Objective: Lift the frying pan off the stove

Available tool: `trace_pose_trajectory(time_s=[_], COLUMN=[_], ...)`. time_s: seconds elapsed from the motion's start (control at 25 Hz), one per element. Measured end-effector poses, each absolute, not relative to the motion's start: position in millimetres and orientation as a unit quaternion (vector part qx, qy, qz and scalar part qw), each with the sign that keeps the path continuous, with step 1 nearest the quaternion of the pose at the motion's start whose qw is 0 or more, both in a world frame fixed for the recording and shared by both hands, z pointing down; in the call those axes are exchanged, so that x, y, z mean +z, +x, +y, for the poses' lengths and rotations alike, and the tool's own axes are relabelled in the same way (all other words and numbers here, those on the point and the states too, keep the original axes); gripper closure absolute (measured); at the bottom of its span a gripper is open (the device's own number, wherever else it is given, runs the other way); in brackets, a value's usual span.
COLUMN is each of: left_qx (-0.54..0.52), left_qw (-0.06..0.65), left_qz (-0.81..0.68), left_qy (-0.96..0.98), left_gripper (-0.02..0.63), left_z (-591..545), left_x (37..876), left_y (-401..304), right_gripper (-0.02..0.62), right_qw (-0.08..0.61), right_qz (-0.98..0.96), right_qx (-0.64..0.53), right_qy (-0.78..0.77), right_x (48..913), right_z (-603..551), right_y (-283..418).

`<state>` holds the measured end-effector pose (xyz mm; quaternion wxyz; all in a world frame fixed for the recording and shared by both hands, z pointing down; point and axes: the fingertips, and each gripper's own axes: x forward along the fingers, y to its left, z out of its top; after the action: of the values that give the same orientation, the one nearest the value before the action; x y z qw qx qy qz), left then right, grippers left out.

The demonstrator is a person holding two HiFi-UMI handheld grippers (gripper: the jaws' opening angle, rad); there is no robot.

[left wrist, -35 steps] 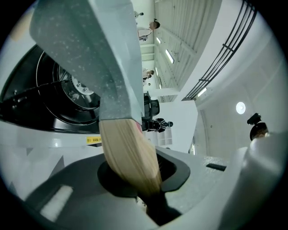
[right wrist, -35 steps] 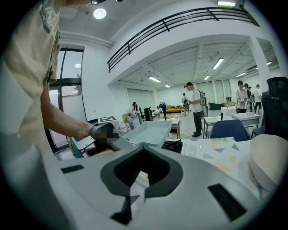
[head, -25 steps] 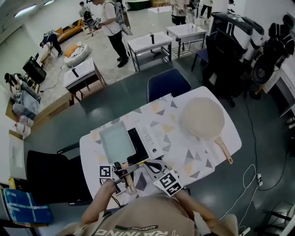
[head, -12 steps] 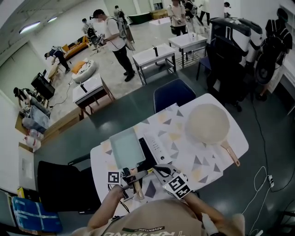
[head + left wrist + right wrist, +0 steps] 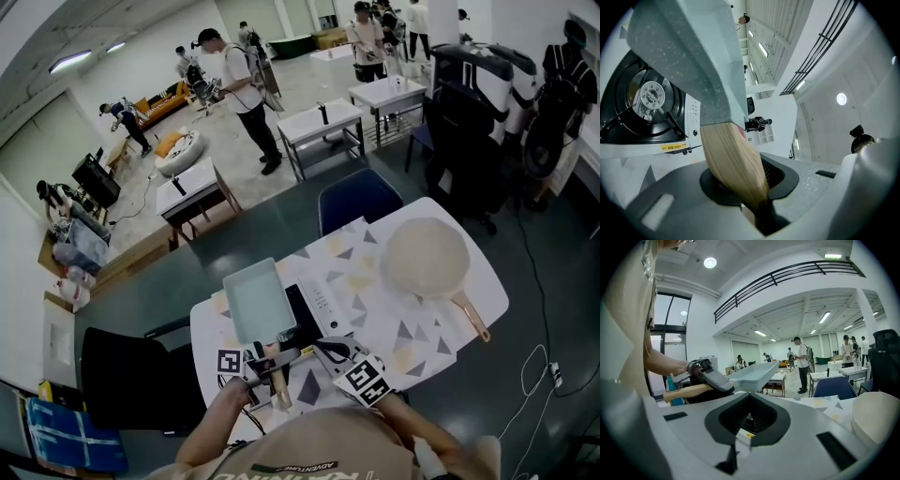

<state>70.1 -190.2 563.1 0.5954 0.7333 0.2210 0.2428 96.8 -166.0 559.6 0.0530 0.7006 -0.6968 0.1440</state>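
A rectangular pale-green frying pan [image 5: 253,300] with a wooden handle [image 5: 278,384] hangs just above the black portable stove [image 5: 307,322] on the white table [image 5: 422,328]. My left gripper [image 5: 265,361] is shut on that handle near the table's front edge. In the left gripper view the handle [image 5: 733,164] runs between the jaws, the pan's underside [image 5: 693,56] fills the top, and the burner [image 5: 649,96] shows below it. My right gripper [image 5: 323,349] sits just right of the left one, jaws together and empty. The right gripper view shows the pan [image 5: 752,373] held level off the table.
A round beige pan [image 5: 427,258] with a wooden handle lies on the table's right half. The stove's white control panel [image 5: 323,298] faces right. A blue chair [image 5: 361,199] stands behind the table. People and other tables are in the room beyond.
The left gripper has raised the pan a little off the stove. The right gripper has stayed in place.
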Motion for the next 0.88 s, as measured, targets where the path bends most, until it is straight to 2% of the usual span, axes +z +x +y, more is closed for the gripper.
trace_pose_trajectory(time_s=[0.88], left_qx=[0.222], left_qw=[0.579], left_qz=[0.226], left_qy=[0.751], left_gripper=[0.522], left_z=[-201], left_x=[521], left_y=[72], right_gripper=[0.592], right_qw=[0.05], right_qz=[-0.709], right_qx=[0.104], right_qy=[0.695], right_x=[532], right_z=[-185], right_y=[100])
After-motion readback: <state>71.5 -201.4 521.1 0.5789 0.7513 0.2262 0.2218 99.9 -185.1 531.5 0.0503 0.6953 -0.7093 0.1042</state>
